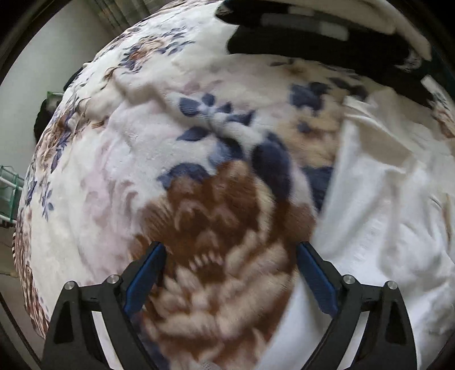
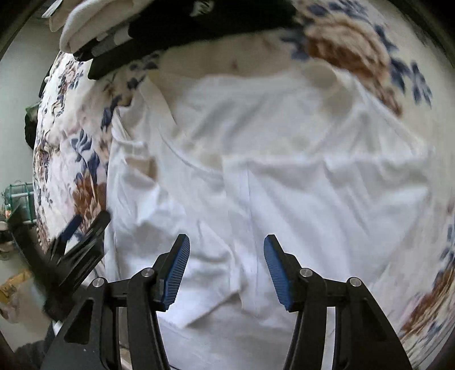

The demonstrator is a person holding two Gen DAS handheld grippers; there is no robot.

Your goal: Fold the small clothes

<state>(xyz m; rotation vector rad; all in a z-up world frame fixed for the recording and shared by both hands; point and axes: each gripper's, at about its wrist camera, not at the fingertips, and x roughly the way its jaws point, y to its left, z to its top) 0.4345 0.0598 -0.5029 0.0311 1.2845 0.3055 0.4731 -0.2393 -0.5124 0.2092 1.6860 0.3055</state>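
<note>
A white garment (image 2: pixel 284 170) lies spread and creased on a floral blanket (image 2: pixel 355 48); one flap is folded over near its middle. My right gripper (image 2: pixel 226 242) hangs above its near part, open, with nothing between the blue pads. In the left wrist view the same white garment (image 1: pixel 384 199) fills the right side. My left gripper (image 1: pixel 231 247) stands wide open over the blanket's (image 1: pixel 113 170) brown flower, just left of the garment's edge, holding nothing. The right wrist view also shows the left gripper (image 2: pixel 74 236), blurred, beside the garment's left edge.
Dark clothes (image 1: pixel 298 42) and a cream piece (image 1: pixel 384 14) lie at the far end of the bed, seen too as dark clothes (image 2: pixel 184 22) in the right view. The bed's left edge drops off beside a green wire rack (image 2: pixel 20 193).
</note>
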